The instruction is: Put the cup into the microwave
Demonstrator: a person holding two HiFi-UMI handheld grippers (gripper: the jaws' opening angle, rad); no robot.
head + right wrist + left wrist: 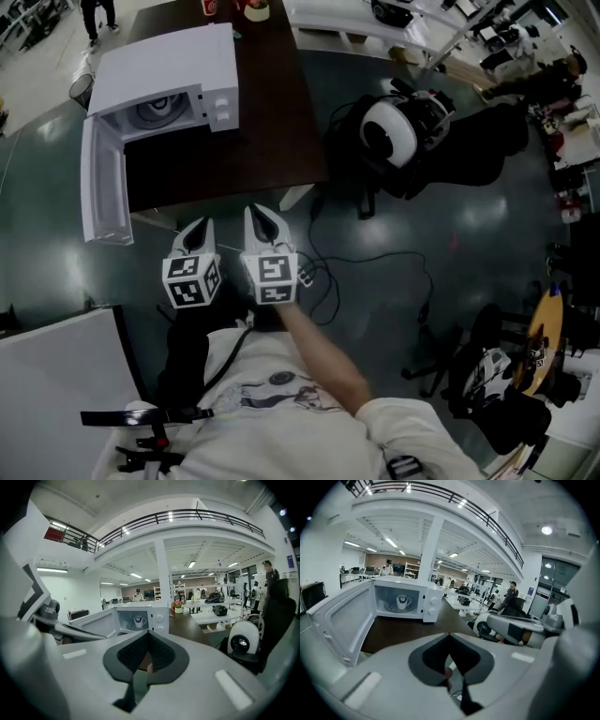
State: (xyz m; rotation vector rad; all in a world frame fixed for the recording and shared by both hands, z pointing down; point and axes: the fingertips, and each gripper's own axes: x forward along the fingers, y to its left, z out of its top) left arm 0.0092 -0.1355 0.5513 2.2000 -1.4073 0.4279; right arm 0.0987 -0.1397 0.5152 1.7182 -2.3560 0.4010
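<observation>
Hovering abreast, seemingly shut: both tongs [200, 226] [263, 215]

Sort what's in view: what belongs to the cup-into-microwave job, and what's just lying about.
Job: microwave, door open; cup, already inside it; left gripper and right gripper, both shut, empty.
Lying about: red container and tape roll on the table; cable on the floor; round white device.
</observation>
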